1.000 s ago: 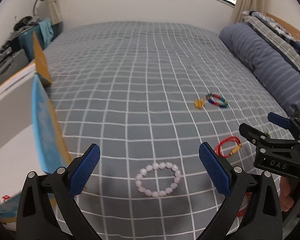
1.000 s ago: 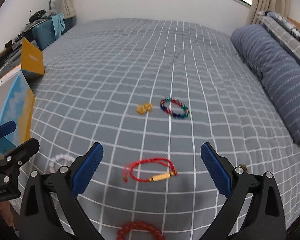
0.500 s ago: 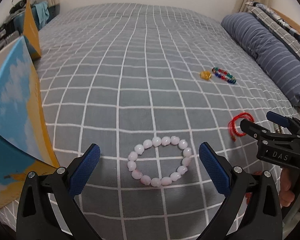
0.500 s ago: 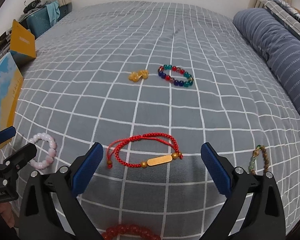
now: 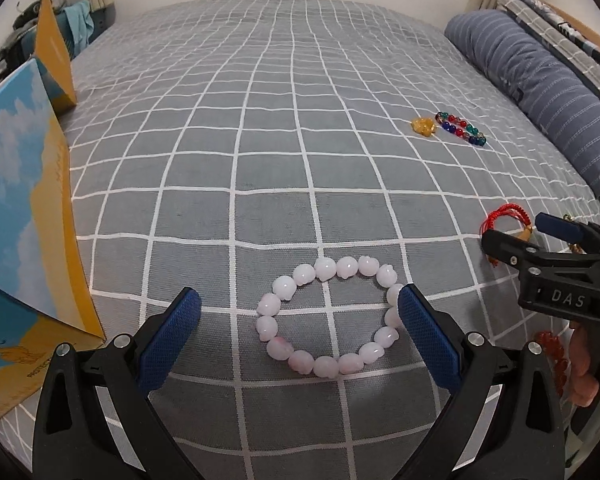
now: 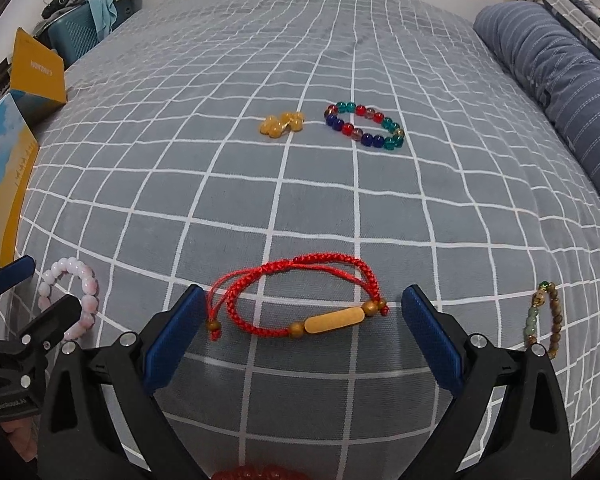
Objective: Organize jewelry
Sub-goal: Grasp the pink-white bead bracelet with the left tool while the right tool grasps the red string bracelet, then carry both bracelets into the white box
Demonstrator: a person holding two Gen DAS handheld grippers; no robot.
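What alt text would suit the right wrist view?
The open right gripper frames a red cord bracelet lying on a grey checked bedspread. Beyond lie a multicoloured bead bracelet and an amber trinket; a pink bead bracelet sits at left.

Grey white-checked bedspread [image 5: 284, 128]. Blue striped bolster pillow [image 5: 540, 80] along its right edge. Open blue-and-yellow cardboard box [image 5: 20, 208] at left edge.
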